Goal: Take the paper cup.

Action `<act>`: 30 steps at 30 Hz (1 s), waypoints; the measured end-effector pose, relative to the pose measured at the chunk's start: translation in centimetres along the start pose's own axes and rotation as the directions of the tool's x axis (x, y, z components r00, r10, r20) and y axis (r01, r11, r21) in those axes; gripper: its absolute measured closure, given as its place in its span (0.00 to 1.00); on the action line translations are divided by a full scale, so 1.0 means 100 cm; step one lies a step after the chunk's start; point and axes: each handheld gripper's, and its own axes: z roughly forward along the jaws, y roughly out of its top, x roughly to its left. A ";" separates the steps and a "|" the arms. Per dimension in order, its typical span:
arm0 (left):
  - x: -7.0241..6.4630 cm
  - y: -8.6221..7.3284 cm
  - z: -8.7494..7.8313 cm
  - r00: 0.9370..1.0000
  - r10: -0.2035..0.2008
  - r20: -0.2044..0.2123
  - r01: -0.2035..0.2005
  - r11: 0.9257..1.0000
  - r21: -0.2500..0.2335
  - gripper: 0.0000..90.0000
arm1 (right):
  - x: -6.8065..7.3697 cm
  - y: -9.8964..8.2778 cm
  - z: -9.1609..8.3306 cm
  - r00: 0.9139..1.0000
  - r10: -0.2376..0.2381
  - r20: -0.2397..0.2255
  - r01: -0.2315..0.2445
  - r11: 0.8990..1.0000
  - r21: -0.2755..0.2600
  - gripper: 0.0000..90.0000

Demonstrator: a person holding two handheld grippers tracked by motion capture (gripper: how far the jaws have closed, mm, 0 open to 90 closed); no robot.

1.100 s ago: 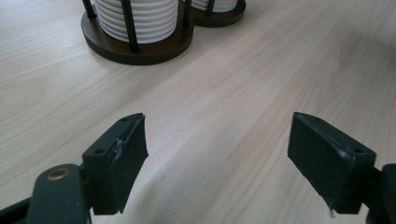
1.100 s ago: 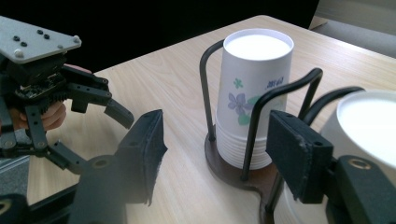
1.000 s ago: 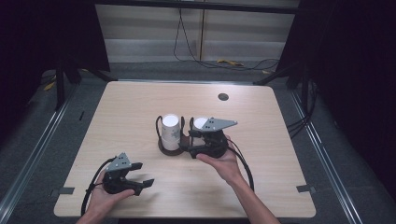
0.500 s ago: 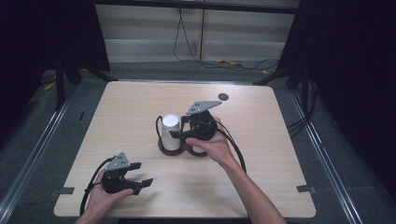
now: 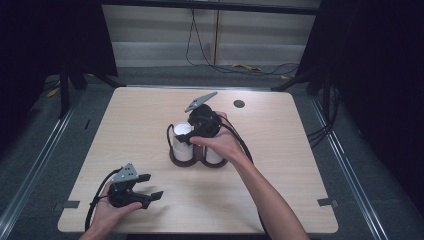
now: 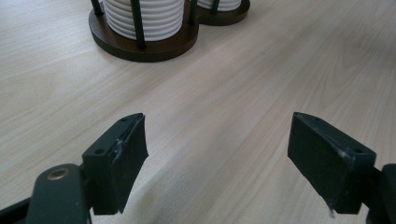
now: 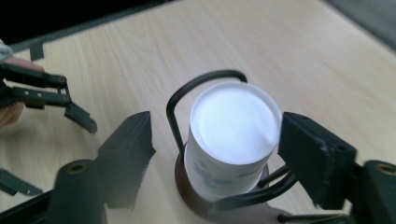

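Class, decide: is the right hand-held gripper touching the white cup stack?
Apart. The right gripper view shows the right hand-held gripper open, gaps flanking the white cup stack.

The right hand [image 5: 220, 145] hides most of the second white stack [image 5: 213, 156].

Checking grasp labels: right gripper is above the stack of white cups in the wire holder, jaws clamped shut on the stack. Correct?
Not quite. The right gripper is above the stack of white cups in the wire holder, but its jaws are not clamped: they have just been opening and stand apart, one on each side of the stack. The right gripper view shows this.
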 end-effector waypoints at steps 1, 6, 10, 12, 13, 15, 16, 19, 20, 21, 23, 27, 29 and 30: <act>0.000 0.000 0.000 1.000 0.000 0.000 0.000 1.000 0.000 0.22 | -0.002 0.002 0.002 1.000 0.006 0.002 -0.006 1.000 0.016 0.26; 0.001 0.000 0.000 1.000 0.002 -0.001 -0.002 1.000 0.000 0.22 | -0.007 0.008 0.013 1.000 0.001 -0.002 -0.001 0.998 0.057 0.25; 0.001 -0.001 -0.001 1.000 -0.001 0.000 0.001 1.000 -0.003 0.22 | -0.009 0.011 0.018 1.000 -0.006 -0.009 0.007 0.997 0.081 0.28; 0.001 -0.001 -0.001 1.000 -0.001 0.000 0.001 1.000 -0.001 0.22 | -0.008 0.015 0.021 1.000 -0.026 -0.001 0.026 0.991 0.133 0.30; 0.001 -0.001 -0.001 1.000 -0.001 0.000 0.001 1.000 -0.002 0.22 | -0.009 0.017 0.021 1.000 -0.031 0.000 0.031 0.990 0.138 0.30; 0.001 -0.001 -0.001 1.000 -0.001 0.001 0.001 1.000 -0.003 0.22 | -0.008 0.019 0.022 0.999 -0.038 -0.003 0.038 0.988 0.151 0.30; 0.001 -0.001 -0.001 1.000 -0.001 0.000 0.001 1.000 -0.003 0.22 | -0.007 0.020 0.023 0.999 -0.039 -0.002 0.039 0.987 0.155 0.30; 0.001 -0.001 -0.002 1.000 -0.003 -0.002 0.003 1.000 -0.005 0.22 | -0.009 0.022 0.028 0.999 -0.043 0.006 0.042 0.982 0.186 0.29; 0.001 -0.001 -0.002 1.000 -0.003 -0.002 0.003 1.000 -0.005 0.22 | -0.010 0.022 0.028 0.999 -0.036 0.010 0.033 0.981 0.192 0.28; 0.001 -0.001 -0.002 1.000 -0.001 -0.004 0.001 1.000 -0.005 0.22 | -0.012 0.022 0.029 0.999 -0.036 0.011 0.033 0.980 0.194 0.28; 0.001 -0.001 -0.002 1.000 -0.001 -0.003 0.001 1.000 -0.005 0.22 | -0.014 0.023 0.030 0.999 -0.032 0.001 0.031 0.979 0.201 0.28; 0.002 -0.001 -0.002 1.000 -0.002 -0.004 0.002 1.000 -0.004 0.22 | -0.016 0.025 0.032 1.000 -0.028 -0.007 0.029 0.975 0.222 0.28; 0.002 -0.001 -0.002 1.000 -0.001 0.000 0.001 1.000 -0.007 0.22 | -0.018 0.025 0.033 1.000 -0.024 -0.007 0.025 0.976 0.218 0.28; 0.002 -0.001 -0.002 1.000 -0.001 0.000 0.001 1.000 -0.007 0.22 | -0.018 0.025 0.033 1.000 -0.024 -0.007 0.025 0.976 0.218 0.28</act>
